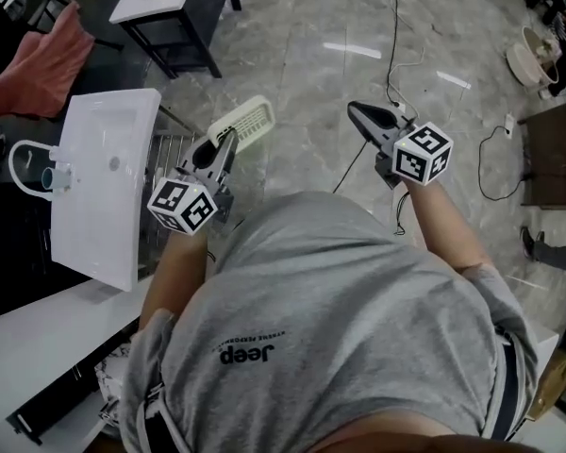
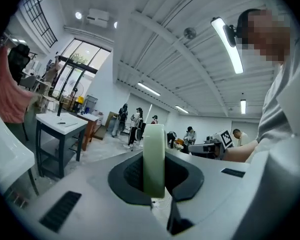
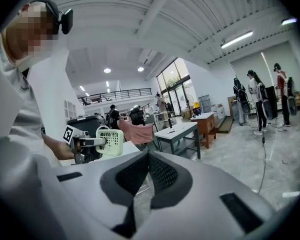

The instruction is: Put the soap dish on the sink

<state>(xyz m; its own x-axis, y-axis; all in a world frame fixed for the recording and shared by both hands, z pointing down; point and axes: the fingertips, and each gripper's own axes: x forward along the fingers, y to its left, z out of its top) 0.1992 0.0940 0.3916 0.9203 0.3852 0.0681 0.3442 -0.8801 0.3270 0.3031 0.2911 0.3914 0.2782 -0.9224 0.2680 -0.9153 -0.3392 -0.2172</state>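
A pale green slotted soap dish (image 1: 243, 121) is clamped at one end in my left gripper (image 1: 228, 142), held in the air just right of the white sink (image 1: 104, 187). In the left gripper view the soap dish (image 2: 154, 159) stands edge-on between the pads of the left gripper (image 2: 154, 178), with the sink's rim (image 2: 5, 156) at the far left. My right gripper (image 1: 357, 111) hangs over the floor farther right, shut with nothing in it. In the right gripper view its jaws (image 3: 149, 157) meet, and the soap dish (image 3: 110, 141) shows to the left.
A wire rack (image 1: 170, 154) stands between the sink and my left hand. A dark-framed table with a white top (image 1: 170, 8) is beyond, a red cloth (image 1: 47, 55) at far left. Cables (image 1: 396, 36) cross the marble floor. Several people stand in the background.
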